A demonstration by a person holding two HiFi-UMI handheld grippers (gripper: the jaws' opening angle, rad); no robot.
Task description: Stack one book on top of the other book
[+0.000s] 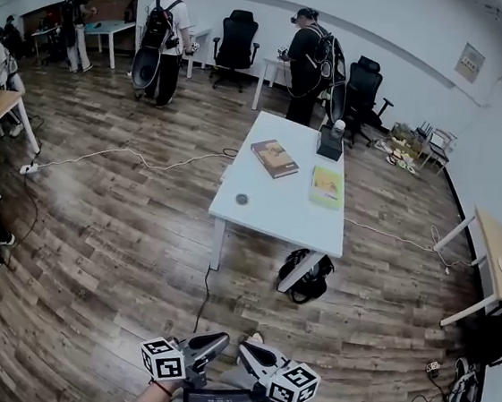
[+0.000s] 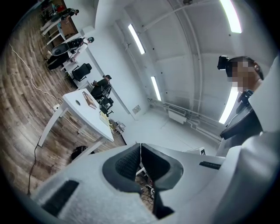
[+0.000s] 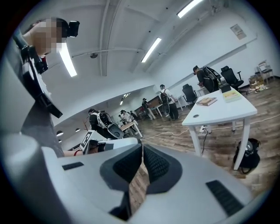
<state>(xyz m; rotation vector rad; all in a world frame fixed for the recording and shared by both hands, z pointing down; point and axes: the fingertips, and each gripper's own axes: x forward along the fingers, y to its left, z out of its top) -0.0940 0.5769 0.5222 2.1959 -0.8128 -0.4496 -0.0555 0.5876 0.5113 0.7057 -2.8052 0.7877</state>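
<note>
1. The left hand-held gripper point(image 1: 220, 339) is closed, its jaws pressed together with nothing between them. It is held low at the near edge of the head view, above the wooden floor point(image 1: 110, 252).
2. The right hand-held gripper point(image 1: 247, 350) is closed too and holds nothing. Its tip angles toward the left one's, and the two are near each other but not touching.
3. The white surface point(image 1: 277, 212) stands well ahead of both grippers, with a wide stretch of bare floor between them and its near edge.
4. The brown book point(image 1: 275, 158) lies flat on the far half of the surface, closer to the left edge and turned askew to it.
5. The yellow-green book point(image 1: 326, 186) lies flat along the right edge, about midway down it. It is apart from the brown book, so neither rests on the other.
6. A black box point(image 1: 331, 142) stands at the far right corner, just beyond the yellow-green book. A small dark round thing point(image 1: 242, 199) sits near the left edge of the near half (too small to tell what it is).
7. A black bag point(image 1: 305, 276) lies on the floor against the near right leg, partly under the near edge.
8. A white cable point(image 1: 130, 157) runs over the floor from the left edge away to the left. The floor along the near edge, left of the bag, is open.
9. People point(image 1: 166, 37) and office chairs point(image 1: 237, 39) stand beyond the far edge, well away from it.
</note>
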